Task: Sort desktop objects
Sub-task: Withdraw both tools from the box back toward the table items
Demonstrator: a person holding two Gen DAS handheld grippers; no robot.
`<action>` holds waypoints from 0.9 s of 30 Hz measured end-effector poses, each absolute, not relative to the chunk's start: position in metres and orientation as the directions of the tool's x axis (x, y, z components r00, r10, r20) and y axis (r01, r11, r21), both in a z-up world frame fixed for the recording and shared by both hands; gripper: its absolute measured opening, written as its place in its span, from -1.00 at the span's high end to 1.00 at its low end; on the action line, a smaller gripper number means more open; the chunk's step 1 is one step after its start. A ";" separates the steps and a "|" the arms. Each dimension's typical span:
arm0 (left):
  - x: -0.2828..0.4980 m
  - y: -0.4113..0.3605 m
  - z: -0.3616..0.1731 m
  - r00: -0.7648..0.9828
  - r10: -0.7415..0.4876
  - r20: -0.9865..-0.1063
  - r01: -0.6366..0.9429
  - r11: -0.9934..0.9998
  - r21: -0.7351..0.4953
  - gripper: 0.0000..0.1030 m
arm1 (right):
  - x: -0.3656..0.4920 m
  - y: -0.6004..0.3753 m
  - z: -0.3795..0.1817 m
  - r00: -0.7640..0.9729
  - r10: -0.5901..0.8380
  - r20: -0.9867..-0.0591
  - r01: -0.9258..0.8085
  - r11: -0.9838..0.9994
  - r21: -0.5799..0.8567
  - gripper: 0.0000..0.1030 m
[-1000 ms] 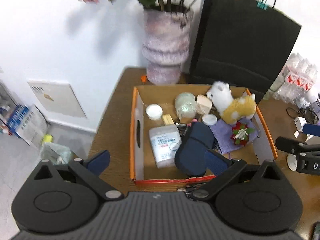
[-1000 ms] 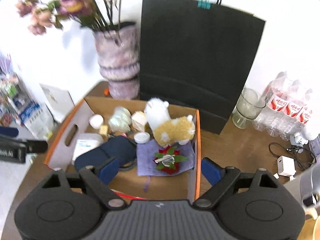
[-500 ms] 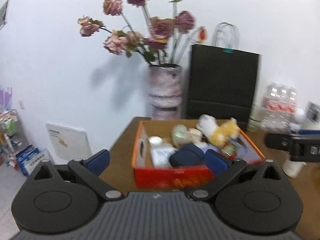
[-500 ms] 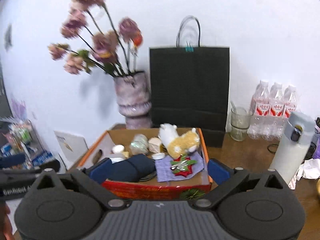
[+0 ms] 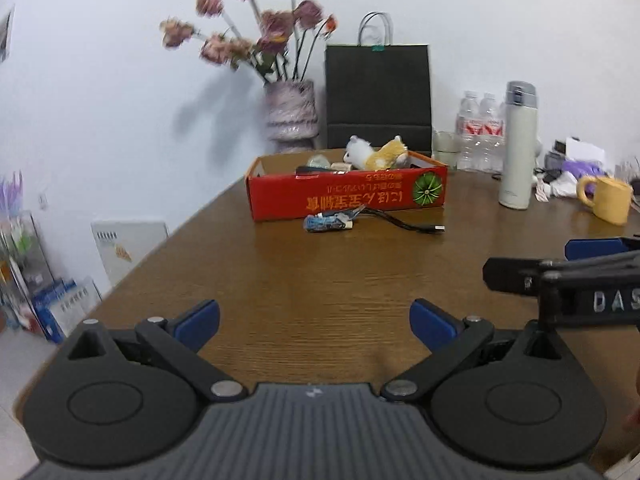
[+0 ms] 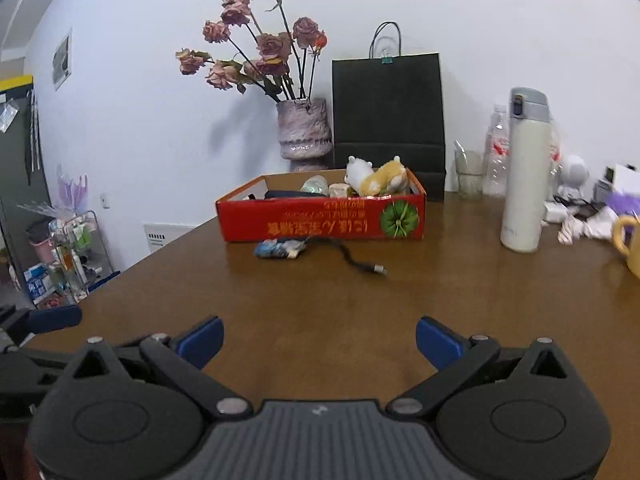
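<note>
A red cardboard box [image 5: 348, 198] [image 6: 320, 220] stands far off on the brown table [image 5: 320, 288] [image 6: 340, 300]; a white-and-tan plush toy [image 5: 376, 154] [image 6: 376, 176] and other small items poke above its rim. In front of the box lie a small blue packet [image 5: 328, 222] [image 6: 278, 249] and a black cable [image 5: 404, 222] [image 6: 356, 260]. My left gripper [image 5: 316, 320] hangs open over bare table, well short of them. My right gripper [image 6: 318, 338] is open too, with nothing between its blue pads. Part of the right gripper [image 5: 568, 276] shows at the right edge of the left wrist view.
A vase of dried roses [image 6: 304, 132] and a black paper bag [image 6: 388, 116] stand behind the box. To the right are a white flask [image 6: 524, 176], a glass [image 6: 468, 174], water bottles [image 5: 480, 136] and a yellow mug [image 5: 608, 198]. The table's left edge drops to the floor.
Both grippers have pulled back from above the box and sunk lower, so the box now stands far ahead and its red front shows. The packet and cable have come into view.
</note>
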State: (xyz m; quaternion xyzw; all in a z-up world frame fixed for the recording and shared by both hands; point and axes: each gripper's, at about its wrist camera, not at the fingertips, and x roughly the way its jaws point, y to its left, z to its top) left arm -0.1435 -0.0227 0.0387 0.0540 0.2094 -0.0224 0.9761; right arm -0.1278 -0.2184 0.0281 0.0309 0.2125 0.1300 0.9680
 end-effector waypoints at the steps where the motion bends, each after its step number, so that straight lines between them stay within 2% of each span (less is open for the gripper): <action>1: -0.147 -0.025 0.041 0.919 -0.009 -0.394 0.065 0.990 0.129 -1.00 | -0.137 -0.218 0.028 0.884 0.267 -0.384 -0.238 0.963 0.124 -0.99; 3: -0.152 -0.025 0.046 0.932 -0.002 -0.363 0.062 0.986 0.153 -1.00 | -0.150 -0.218 0.031 0.894 0.275 -0.355 -0.241 0.961 0.137 -0.99; 7: -0.155 -0.022 0.050 0.933 -0.023 -0.358 0.065 0.992 0.107 -1.00 | -0.156 -0.219 0.040 0.910 0.267 -0.316 -0.244 0.963 0.112 -0.99; 20: -0.152 -0.020 0.045 0.921 -0.034 -0.388 0.076 0.993 0.093 -1.00 | -0.151 -0.227 0.039 0.909 0.244 -0.337 -0.213 0.969 0.127 -0.99; 27: -0.133 0.000 0.038 0.902 -0.007 -0.431 0.024 0.999 0.033 -1.00 | -0.138 -0.223 0.038 0.907 0.241 -0.345 -0.227 0.971 0.080 -0.99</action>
